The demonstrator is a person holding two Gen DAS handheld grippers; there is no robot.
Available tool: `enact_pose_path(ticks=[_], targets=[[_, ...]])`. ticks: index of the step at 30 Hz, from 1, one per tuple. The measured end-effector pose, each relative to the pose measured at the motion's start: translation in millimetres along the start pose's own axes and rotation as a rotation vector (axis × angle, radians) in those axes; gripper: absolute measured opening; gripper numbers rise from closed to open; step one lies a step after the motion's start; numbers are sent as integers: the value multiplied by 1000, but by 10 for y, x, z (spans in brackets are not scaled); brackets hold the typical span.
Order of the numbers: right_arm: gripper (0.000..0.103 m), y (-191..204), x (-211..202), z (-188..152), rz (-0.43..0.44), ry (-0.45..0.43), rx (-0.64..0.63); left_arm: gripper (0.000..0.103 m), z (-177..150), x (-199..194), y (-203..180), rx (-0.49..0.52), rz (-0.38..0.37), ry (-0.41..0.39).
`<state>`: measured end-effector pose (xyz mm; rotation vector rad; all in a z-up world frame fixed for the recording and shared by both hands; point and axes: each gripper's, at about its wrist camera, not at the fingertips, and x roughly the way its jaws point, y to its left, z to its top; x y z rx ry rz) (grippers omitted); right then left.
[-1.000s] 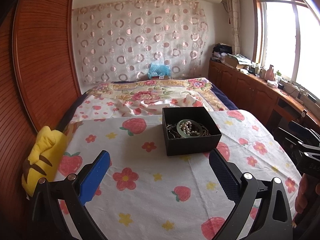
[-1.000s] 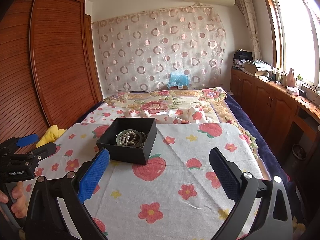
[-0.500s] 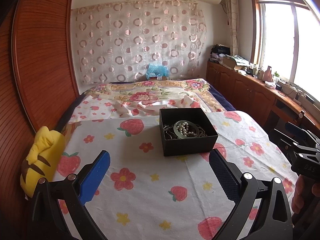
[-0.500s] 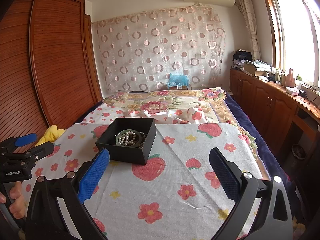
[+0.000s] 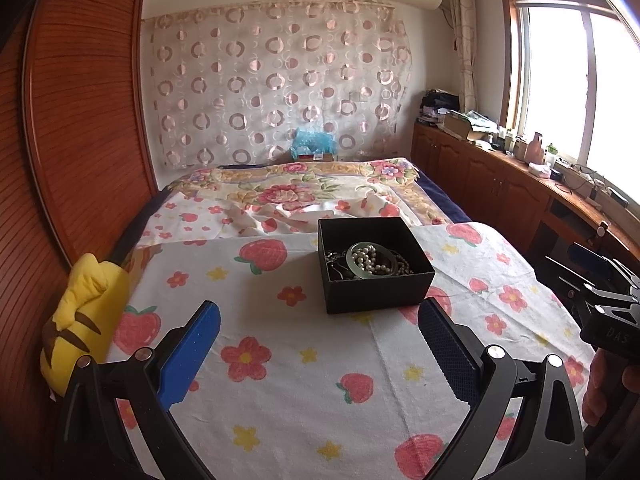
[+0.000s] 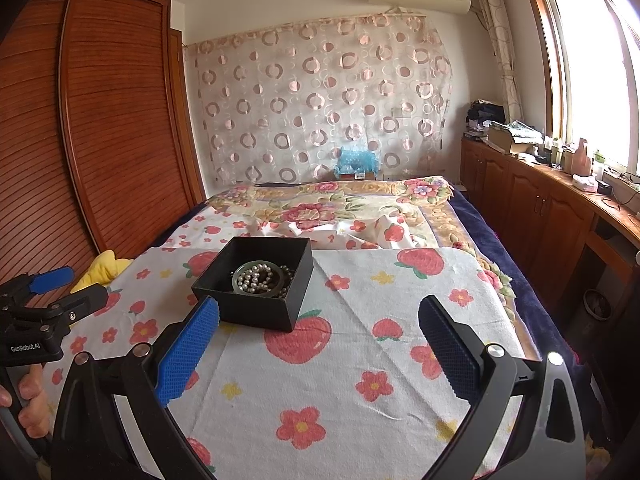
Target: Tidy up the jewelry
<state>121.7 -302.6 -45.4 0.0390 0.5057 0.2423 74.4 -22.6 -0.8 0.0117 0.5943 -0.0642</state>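
My left gripper (image 5: 318, 322) and right gripper (image 6: 318, 318) hover nearest the camera above a bed, each with its jaws spread wide and nothing between them. Beneath them lies a white cloth (image 5: 304, 380) printed with strawberries and flowers. Just beyond the fingertips, on that cloth, sits an open black box (image 5: 374, 264) holding a pale green bangle (image 5: 370, 260), a strand of pearls (image 6: 256, 278) and tangled chains. A yellow plush toy (image 5: 84, 312) rests at the bed's left edge. Farther back, a floral bedspread (image 6: 332, 206) runs toward a circle-patterned curtain (image 6: 316, 100).
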Motion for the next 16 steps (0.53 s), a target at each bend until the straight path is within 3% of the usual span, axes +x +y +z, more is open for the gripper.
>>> enact_pose_path(ticks=[16], targets=[[101,1,0,0,0,0,-1,96,8,-10,1,-3,8,-2]])
